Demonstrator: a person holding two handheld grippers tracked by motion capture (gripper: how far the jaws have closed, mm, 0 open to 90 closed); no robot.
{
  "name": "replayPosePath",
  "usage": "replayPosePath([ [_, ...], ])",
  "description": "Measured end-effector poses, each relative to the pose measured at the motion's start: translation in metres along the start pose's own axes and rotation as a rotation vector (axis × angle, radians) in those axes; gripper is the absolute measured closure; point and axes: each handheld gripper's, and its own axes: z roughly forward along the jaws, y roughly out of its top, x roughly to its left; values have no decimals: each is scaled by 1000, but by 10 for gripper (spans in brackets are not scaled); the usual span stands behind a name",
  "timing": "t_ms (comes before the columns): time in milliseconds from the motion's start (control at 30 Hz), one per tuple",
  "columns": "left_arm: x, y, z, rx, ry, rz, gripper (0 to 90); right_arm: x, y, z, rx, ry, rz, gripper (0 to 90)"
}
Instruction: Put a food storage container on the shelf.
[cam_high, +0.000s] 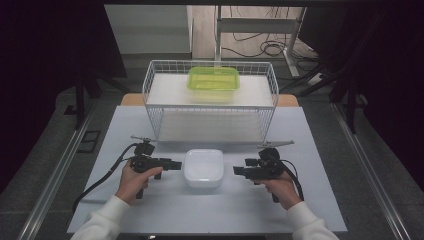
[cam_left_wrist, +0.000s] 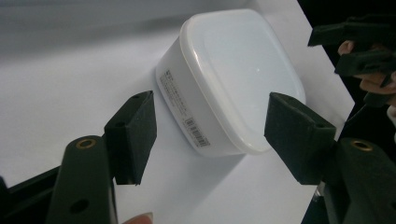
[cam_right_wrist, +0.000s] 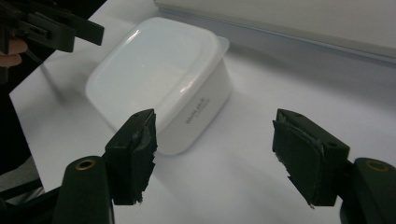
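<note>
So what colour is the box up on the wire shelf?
Bright green box, clearest in the high view.

The print on the white box's (cam_left_wrist: 233, 79) label (cam_left_wrist: 187, 112) is too small to read.

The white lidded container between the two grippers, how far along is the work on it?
Nothing looks done yet: the white lidded container sits closed on the table, untouched. In hand: the left gripper and right gripper flank it, jaws open, pointing at its sides. Left, by my guess: closing in, gripping and lifting it, perhaps toward the wire rack that holds the green container.
</note>
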Motion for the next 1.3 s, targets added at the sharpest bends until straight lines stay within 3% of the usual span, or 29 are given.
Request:
replayPosePath([
  [167,2,1,6,6,-18,-16,345,5,4,13,15,19,17,321],
  [367,4,2,11,10,-56,-47,359,8,8,22,4,49,71,344],
  [500,5,2,15,13,-43,-55,367,8,8,26,11,56,99,381],
  [700,5,2,15,6,-63,-72,381,6,10,30,11,66,143,425],
  [867,8,4,21,-8,-92,-114,427,3,11,39,23,77,181,452],
  [1200,11,2,26,25,-79,-142,534,-3,12,48,29,121,258,545],
  [1300,11,1,28,28,-105,-148,585,-5,12,50,39,139,272,579],
])
